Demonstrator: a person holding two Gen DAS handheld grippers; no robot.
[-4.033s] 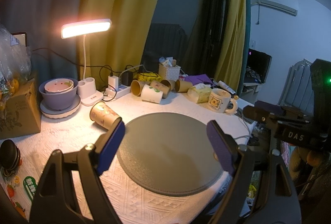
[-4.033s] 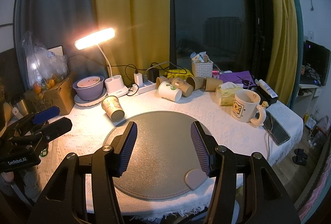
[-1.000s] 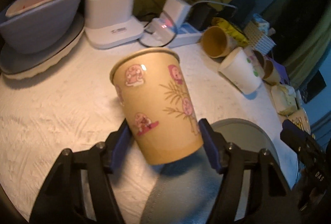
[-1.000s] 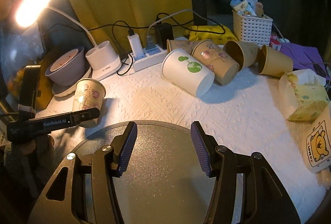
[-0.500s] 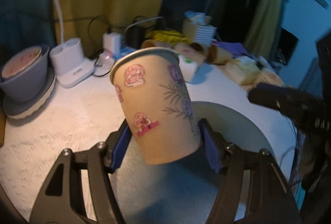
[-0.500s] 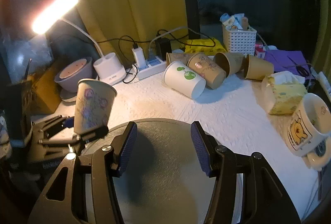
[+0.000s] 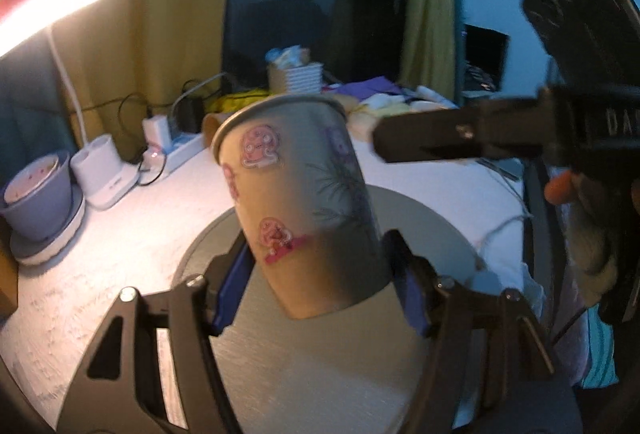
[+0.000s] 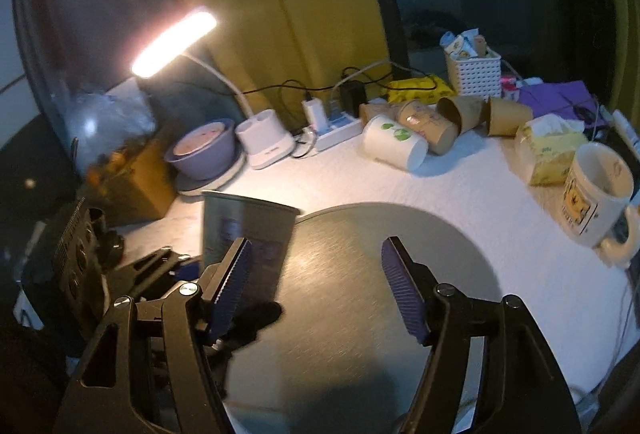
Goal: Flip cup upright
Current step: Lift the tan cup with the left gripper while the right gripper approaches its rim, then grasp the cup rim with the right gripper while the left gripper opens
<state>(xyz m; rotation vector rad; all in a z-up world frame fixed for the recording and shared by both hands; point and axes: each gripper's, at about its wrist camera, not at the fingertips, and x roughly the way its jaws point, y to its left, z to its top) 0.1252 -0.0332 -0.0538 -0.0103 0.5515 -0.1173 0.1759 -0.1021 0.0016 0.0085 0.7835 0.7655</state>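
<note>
Paper cup (image 7: pixel 304 209), clamped in left gripper (image 7: pixel 320 286), has been carried mouth-up from the tablecloth to the round mat's (image 8: pixel 380 274) left edge; right gripper (image 8: pixel 316 286) held wide, empty.

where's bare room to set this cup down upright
The round grey mat is bare right beside the paper cup held in the left gripper. Crowded: the back edge, with tipped cups, power strip, basket, and the mug at right.

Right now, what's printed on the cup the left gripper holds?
Tan paper cup with pink cartoon figures and a plant sprig; clearest in the left wrist view.
</note>
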